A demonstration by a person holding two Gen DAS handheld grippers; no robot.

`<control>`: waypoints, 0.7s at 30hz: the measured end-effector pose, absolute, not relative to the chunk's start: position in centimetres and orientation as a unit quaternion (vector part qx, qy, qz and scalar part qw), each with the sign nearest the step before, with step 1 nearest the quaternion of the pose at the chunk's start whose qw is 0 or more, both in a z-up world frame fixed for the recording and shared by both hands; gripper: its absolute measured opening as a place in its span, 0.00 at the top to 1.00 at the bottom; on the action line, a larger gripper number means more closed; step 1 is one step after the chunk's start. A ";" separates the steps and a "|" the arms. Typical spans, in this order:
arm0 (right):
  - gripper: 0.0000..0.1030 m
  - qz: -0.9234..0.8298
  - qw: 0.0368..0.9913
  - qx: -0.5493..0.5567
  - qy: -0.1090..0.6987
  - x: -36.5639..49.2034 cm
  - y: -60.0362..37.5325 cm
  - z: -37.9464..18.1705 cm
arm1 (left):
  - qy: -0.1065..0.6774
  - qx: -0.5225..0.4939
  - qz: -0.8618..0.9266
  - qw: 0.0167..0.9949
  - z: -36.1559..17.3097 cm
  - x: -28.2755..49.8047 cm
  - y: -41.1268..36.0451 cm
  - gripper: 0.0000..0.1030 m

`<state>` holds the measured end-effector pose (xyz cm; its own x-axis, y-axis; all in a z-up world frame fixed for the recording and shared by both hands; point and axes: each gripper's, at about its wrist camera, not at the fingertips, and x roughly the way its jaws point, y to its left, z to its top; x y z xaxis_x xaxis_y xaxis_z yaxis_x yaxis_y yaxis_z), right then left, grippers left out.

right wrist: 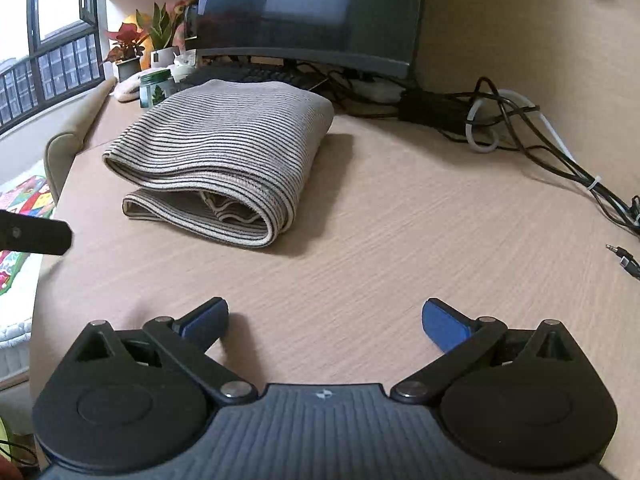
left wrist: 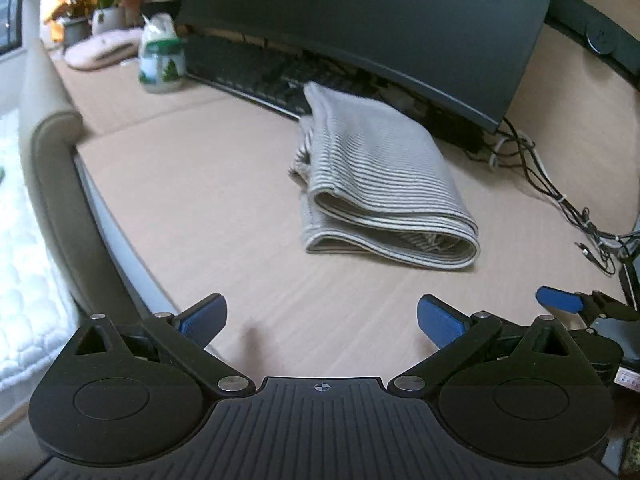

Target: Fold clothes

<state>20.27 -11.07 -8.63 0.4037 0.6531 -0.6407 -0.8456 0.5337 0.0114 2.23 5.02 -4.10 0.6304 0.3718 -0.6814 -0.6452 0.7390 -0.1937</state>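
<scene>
A grey striped garment [left wrist: 372,184] lies folded into a thick bundle on the light wooden desk [left wrist: 192,208]. It also shows in the right wrist view [right wrist: 224,148], its rolled edge facing me. My left gripper [left wrist: 322,318] is open and empty, well short of the garment. My right gripper [right wrist: 326,320] is open and empty, also short of it and to its right. A blue pad of the right gripper [left wrist: 560,300] shows at the right edge of the left wrist view. A black part of the left gripper [right wrist: 36,234] shows at the left edge of the right wrist view.
A monitor [left wrist: 360,28] and keyboard [left wrist: 256,76] stand behind the garment. A green-lidded jar [left wrist: 160,68] and potted plants [right wrist: 132,48] are at the far left. Black cables [right wrist: 520,128] trail along the right. A chair back [left wrist: 52,168] stands by the desk's left edge.
</scene>
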 end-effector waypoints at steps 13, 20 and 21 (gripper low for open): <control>0.00 0.443 0.829 -0.155 0.304 20.3 -10.4 -8.8 | 0.339 -0.248 0.295 0.858 -5.2 0.7 5.4 0.00; 0.00 0.452 0.824 -0.157 0.302 22.8 -8.6 -8.9 | 0.326 -0.222 0.281 0.875 -3.9 1.0 5.3 0.00; 0.00 0.452 0.824 -0.157 0.302 23.0 -8.5 -8.9 | 0.325 -0.219 0.279 0.877 -3.7 1.1 5.2 0.00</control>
<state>23.03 -8.48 -8.93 0.4085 0.6502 -0.6405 -0.8404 0.5418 0.0140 1.05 5.24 -3.66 0.6336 0.3475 -0.6912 -0.6314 0.7486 -0.2025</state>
